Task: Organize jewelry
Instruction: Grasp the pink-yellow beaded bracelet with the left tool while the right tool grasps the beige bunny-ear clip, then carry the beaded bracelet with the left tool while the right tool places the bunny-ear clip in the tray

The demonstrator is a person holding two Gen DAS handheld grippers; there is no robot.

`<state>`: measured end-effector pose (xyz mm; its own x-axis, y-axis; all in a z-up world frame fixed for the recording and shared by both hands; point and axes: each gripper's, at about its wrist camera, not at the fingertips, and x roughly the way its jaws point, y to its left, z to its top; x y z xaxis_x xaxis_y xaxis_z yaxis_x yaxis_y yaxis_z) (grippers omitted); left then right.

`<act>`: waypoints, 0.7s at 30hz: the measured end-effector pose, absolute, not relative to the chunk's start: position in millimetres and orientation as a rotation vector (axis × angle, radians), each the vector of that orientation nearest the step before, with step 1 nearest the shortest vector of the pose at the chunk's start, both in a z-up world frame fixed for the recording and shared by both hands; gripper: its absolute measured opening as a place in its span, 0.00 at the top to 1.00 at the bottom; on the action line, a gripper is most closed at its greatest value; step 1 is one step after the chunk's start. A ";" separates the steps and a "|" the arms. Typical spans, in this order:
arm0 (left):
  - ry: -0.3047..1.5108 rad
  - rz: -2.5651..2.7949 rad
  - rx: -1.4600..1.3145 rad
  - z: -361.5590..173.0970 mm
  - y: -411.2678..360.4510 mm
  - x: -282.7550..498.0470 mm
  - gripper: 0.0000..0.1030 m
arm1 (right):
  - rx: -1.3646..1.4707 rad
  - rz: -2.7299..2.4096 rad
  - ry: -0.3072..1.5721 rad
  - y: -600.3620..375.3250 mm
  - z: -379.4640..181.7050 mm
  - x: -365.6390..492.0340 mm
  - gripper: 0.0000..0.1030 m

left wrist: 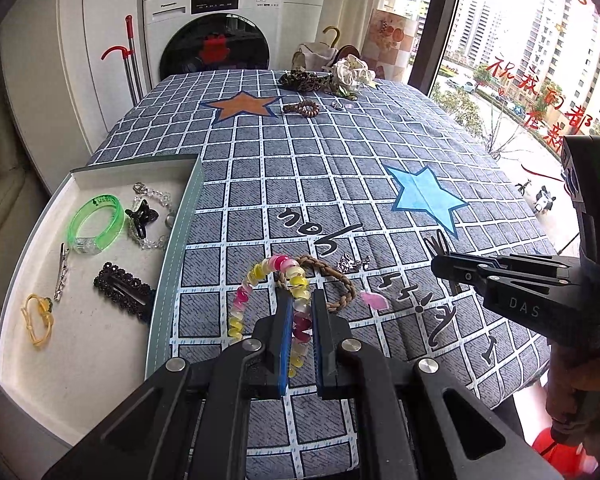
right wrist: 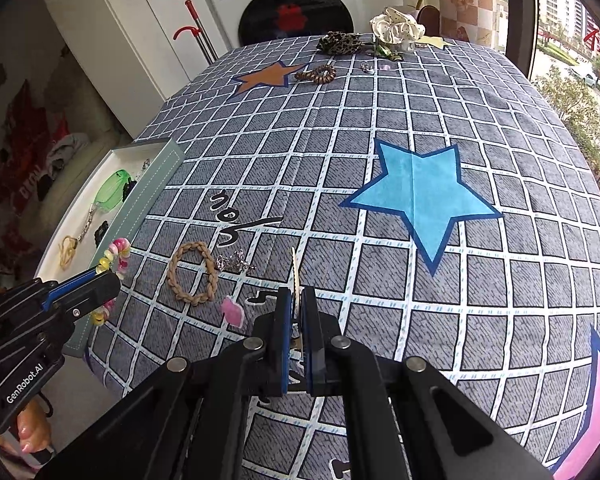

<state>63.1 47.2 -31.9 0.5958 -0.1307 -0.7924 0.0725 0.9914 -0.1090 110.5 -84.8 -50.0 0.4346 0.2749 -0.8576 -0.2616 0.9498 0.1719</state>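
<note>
My left gripper [left wrist: 300,308] has its jaws pinching the pink-and-yellow bead bracelet [left wrist: 256,300], which dangles above the desk [left wrist: 340,168] right beside the tray [left wrist: 100,336] at the left edge. My right gripper [right wrist: 296,308] has its jaws pressed on a thin gold clip [right wrist: 296,276] sticking out past the tips, and the braided bracelet [right wrist: 192,276] lies flat between the two grippers.

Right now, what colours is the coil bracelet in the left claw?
Pink, yellow and clear coil bracelet; clearest in the left wrist view.
</note>
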 end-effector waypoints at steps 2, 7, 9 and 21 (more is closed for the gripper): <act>0.921 -0.118 -0.074 -29.9 49.9 59.3 0.84 | 0.017 0.331 1.072 -85.5 -50.0 104.8 0.95; 0.893 -0.110 -0.087 -20.2 61.1 48.6 0.84 | 0.033 0.331 1.078 -84.7 -48.5 95.1 0.95; 0.878 -0.103 -0.093 -15.4 68.2 44.3 0.84 | 0.031 0.331 1.074 -82.0 -46.1 93.3 0.95; 0.812 -0.026 -0.116 0.3 124.4 22.3 0.84 | 0.017 0.416 1.043 -35.1 -19.3 91.4 0.95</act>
